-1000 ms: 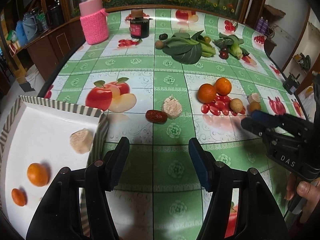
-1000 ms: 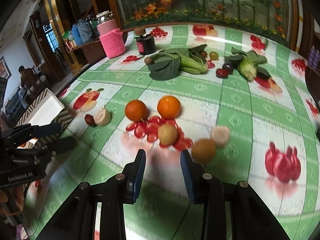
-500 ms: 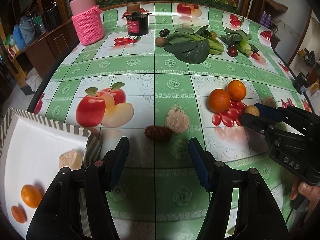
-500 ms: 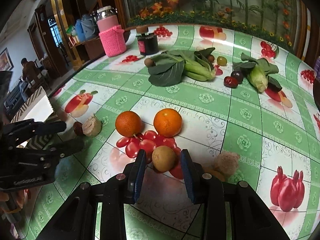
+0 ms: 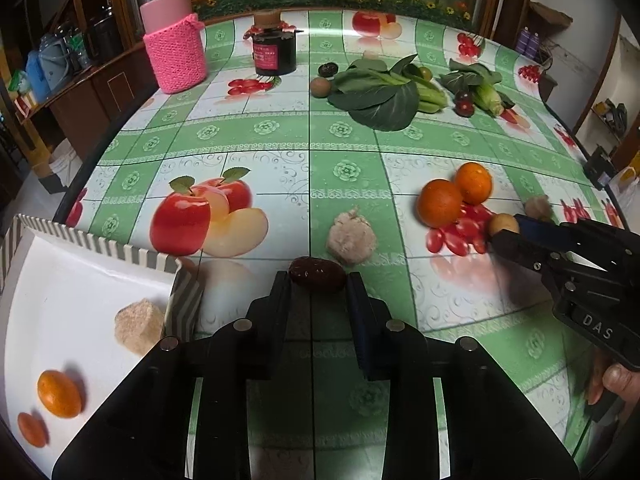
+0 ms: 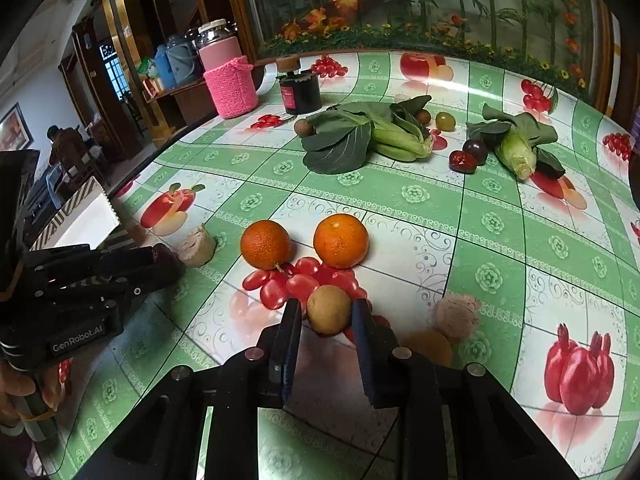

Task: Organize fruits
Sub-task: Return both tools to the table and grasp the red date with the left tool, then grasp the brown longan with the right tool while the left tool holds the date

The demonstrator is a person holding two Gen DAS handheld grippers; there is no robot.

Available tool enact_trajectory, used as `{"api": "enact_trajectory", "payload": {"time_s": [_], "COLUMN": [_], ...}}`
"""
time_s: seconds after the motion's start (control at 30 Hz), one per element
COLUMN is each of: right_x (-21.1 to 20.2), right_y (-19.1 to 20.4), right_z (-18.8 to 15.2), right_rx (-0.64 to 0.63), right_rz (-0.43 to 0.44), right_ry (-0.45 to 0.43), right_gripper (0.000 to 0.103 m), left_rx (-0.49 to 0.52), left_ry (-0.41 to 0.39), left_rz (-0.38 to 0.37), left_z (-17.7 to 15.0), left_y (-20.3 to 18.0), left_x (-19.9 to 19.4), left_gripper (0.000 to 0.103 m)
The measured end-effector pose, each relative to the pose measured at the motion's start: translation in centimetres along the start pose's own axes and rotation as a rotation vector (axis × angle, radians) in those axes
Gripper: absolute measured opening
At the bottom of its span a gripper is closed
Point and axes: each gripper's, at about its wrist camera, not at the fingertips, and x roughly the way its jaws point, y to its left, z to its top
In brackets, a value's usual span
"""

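At the lower centre of the left wrist view, the left gripper (image 5: pixel 316 284) has its fingers clenched on a dark red date (image 5: pixel 317 275) on the table (image 5: pixel 256 136), with bare cloth beyond. Only this view shows inside the striped tray (image 5: pixel 100 240), lower left. The right gripper (image 6: pixel 326 314) is closing its fingers on a brown round fruit (image 6: pixel 329 309); two oranges (image 6: pixel 265 244) lie beyond, and only this view shows a distant person (image 6: pixel 60 144).

Dim, warm indoor light falls on the glossy green-and-white fruit-print tablecloth (image 5: pixel 308 136), brightest on its far half, where a pale glare streak (image 6: pixel 460 68) crosses it. Fisheye bending curves the table's edges — corners go black. The two round oranges (image 6: pixel 340 240) are sharp; the black right gripper (image 5: pixel 520 236) is slightly motion-blurred. Soft shadows sit in the white striped-rim tray (image 5: pixel 64 280).
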Motion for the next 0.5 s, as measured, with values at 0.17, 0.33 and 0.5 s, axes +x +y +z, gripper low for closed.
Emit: {"api": "enact_trajectory", "payload": {"time_s": [0.17,0.33,0.5], "right_x": [-1.9,-4.4,-6.0], "right_y": [1.2,3.0,5.4], "right_z": [-0.7,-1.7,-3.3], "right_rx": [-0.009,-0.009,-0.036], "right_rz": [0.018,0.056,0.057], "right_ry": [-0.020,-0.062,-0.088], "right_gripper": [0.025,0.025,0.025], "left_rx": [-0.010,-0.032,-0.059], "left_ry": [-0.026,-0.051,-0.087], "left_rz": [-0.014,-0.026,-0.019], "left_z": [-1.2,-3.1,-4.6], "left_y": [-0.1,0.4,2.0], "left_x": [-2.2,-4.8,-7.6], "left_gripper": [0.027,0.027,0.027]}}
